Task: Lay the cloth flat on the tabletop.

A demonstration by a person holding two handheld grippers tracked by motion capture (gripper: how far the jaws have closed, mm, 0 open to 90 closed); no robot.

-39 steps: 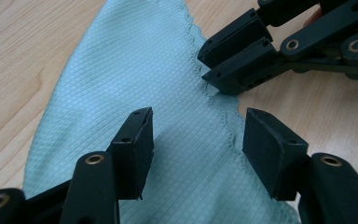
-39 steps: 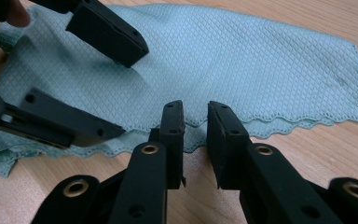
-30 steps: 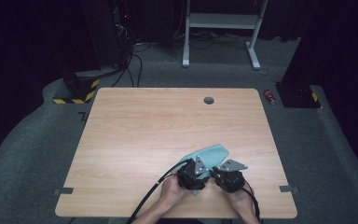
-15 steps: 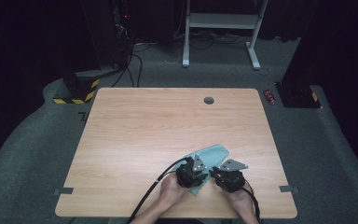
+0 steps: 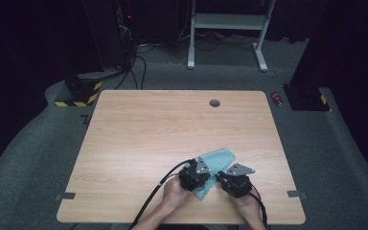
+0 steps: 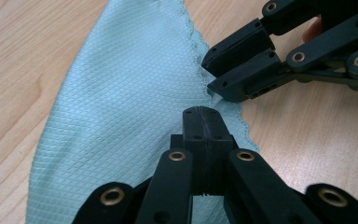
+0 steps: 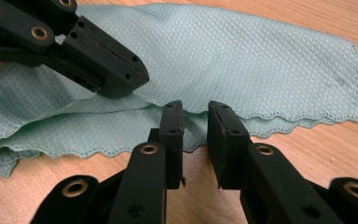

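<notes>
While the pale green cloth (image 5: pixel 214 165) lies folded near the table's (image 5: pixel 139 143) front edge, the left gripper (image 6: pixel 200 114) has just been closing and now pinches the upper layer's edge; right gripper (image 7: pixel 195 116) stands a little apart, scalloped hem between its jaws, grip uncertain. Judged step: taking hold for a fold. Next: right must clamp the hem, then lift together

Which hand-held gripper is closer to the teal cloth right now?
Left. The left hand-held gripper has just been closing and is shut on the cloth at its scalloped edge. The right hand-held gripper sits at that edge, jaws slightly apart.
</notes>
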